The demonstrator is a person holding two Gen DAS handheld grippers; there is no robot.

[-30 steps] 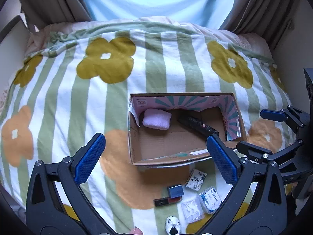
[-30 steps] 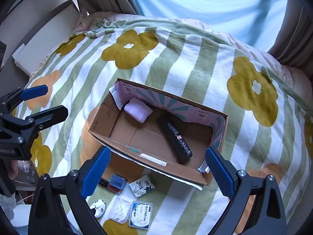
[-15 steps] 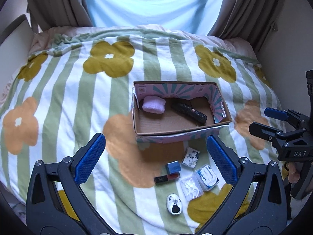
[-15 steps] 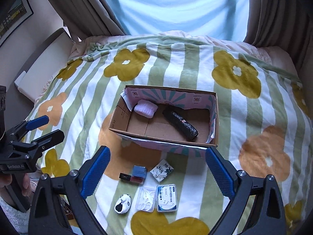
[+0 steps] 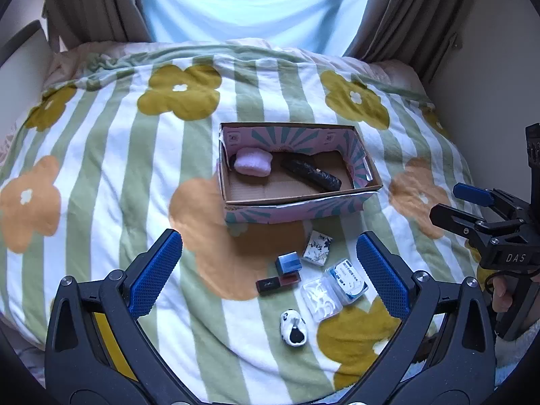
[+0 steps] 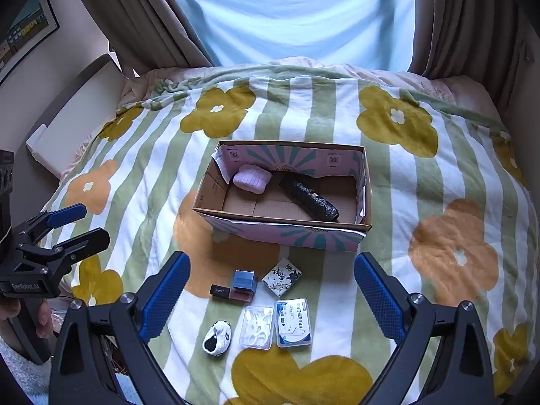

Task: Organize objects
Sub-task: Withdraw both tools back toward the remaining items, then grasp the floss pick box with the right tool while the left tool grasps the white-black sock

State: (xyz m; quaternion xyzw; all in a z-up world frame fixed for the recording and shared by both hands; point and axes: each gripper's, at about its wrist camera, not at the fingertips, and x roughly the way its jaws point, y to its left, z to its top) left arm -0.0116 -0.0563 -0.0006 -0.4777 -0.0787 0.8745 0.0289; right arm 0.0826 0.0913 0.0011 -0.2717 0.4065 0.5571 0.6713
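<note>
Cardboard box (image 5: 297, 202) sits open mid-bed on the striped flower blanket (image 5: 101, 155), pink/teal print on its walls. Inside: a pale pink pouch (image 5: 253, 166) in the far-left corner and a black cylindrical roll (image 5: 310, 175) lying diagonally from centre toward the near right, the two close but whether they touch is unclear. Loose items are clustered on the blanket just in front of the box's near wall: a small packet with black-and-white ink print (image 5: 317, 248) nearest the box, a blue cube (image 5: 287, 263) beside it on the left, a flat dark red/black case (image 5: 278, 280) touching the cube's near side, a clear plastic case (image 5: 319, 298) with white bits in it, a blue-label clear case (image 5: 347, 280) right against that, and a black-and-white rounded toy (image 5: 293, 328) closest to the camera, slightly apart from the rest. Left gripper (image 5: 270, 270) hangs above the cluster, fingers spread wide, nothing between them. Right gripper (image 6: 270, 290) likewise over the cluster from the other side, fingers wide apart, holding nothing. Each gripper also shows at the edge of the other's view, off the bed's side, a hand (image 6: 44, 317) on the left one's handle. Curtains (image 6: 141, 27) and a bright window behind the bed.
</note>
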